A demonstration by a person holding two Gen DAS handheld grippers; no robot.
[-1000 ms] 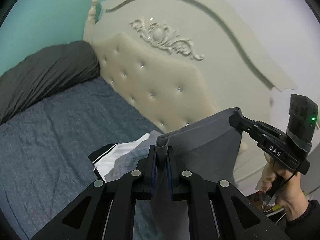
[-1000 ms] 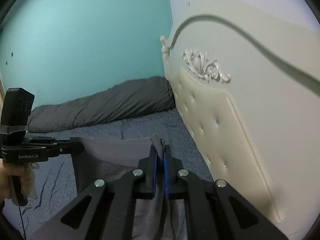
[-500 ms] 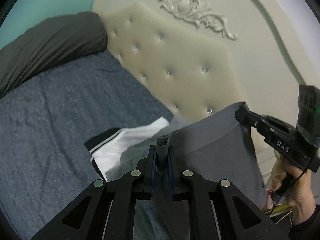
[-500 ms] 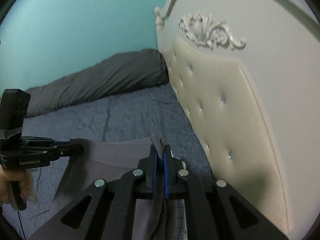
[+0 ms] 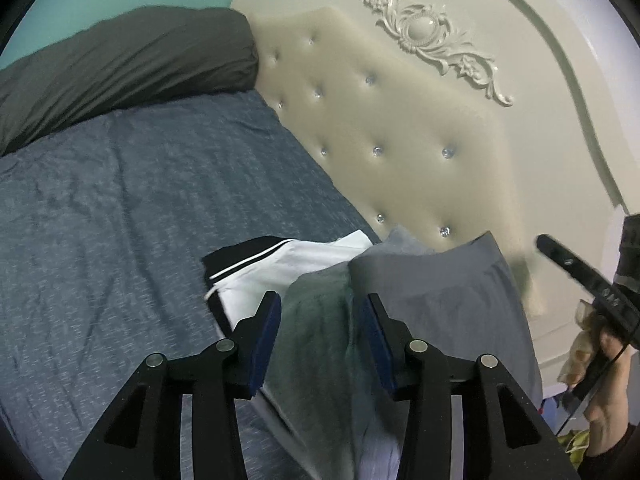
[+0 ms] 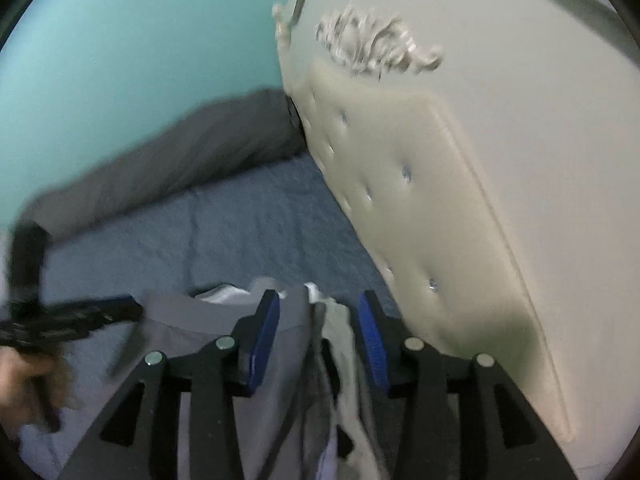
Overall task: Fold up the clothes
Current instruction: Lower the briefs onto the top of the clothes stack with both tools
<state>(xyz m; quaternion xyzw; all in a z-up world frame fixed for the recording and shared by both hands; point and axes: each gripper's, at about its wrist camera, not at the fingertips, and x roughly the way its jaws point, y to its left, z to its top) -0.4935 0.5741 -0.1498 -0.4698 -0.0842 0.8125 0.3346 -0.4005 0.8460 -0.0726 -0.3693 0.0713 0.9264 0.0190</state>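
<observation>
Soft grey garment (image 5: pixel 440 300) between opening left hand-held gripper (image 5: pixel 320 312), right hand-held gripper (image 6: pixel 316 324) opening

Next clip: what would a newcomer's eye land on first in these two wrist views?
First, the cream tufted headboard with its carved crest, filling the right side behind the blue bed. Then the grey garment lying on the clothes pile in front of the headboard, with the left tool and right tool over it, jaws opening and pads clear of the cloth. A dark rolled duvet lies along the teal wall.
</observation>
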